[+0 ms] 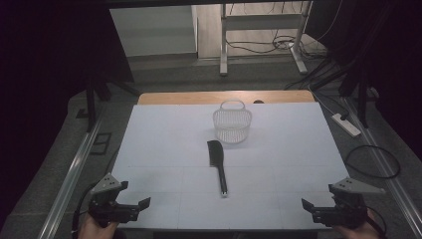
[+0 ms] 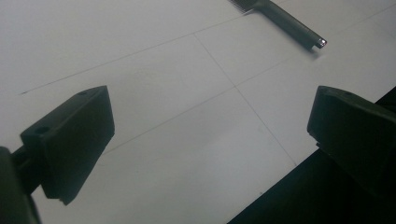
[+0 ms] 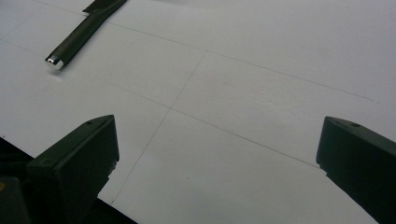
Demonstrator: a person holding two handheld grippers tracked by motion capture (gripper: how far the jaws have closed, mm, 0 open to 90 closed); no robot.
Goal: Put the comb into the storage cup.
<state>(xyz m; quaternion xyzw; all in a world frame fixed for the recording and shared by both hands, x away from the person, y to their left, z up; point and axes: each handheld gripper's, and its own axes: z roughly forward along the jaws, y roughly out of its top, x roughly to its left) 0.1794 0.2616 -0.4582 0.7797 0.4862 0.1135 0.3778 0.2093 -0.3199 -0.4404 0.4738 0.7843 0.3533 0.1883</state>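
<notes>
Two hand-held tools wait at the near edge of the table, each with its jaws spread wide and nothing between them. The left tool [image 1: 130,208] sits at the near left corner, the right tool [image 1: 318,210] at the near right corner, both angled inward toward the middle of the white table [image 1: 159,149].

Between them, well apart from either, a black comb [image 1: 217,165] lies flat on the table, its toothed head pointing away from the person and its slim handle pointing back toward the near edge. The handle's shiny tip shows in the left gripper view [image 2: 319,44] and in the right gripper view [image 3: 54,59], far ahead of the open jaws in both. Just beyond the comb's head stands a small white wire basket [image 1: 232,122] with a looped handle, upright and apparently empty.

The work looks to be at its start: the comb is untouched and the basket seems the likely place for it. The comb is thin and lies flush with the table, so jaws closing too high could slide over it, or push it sideways. A grip near the handle's tip could let the heavier head swing down. The light basket might tip if the comb knocks its rim.
</notes>
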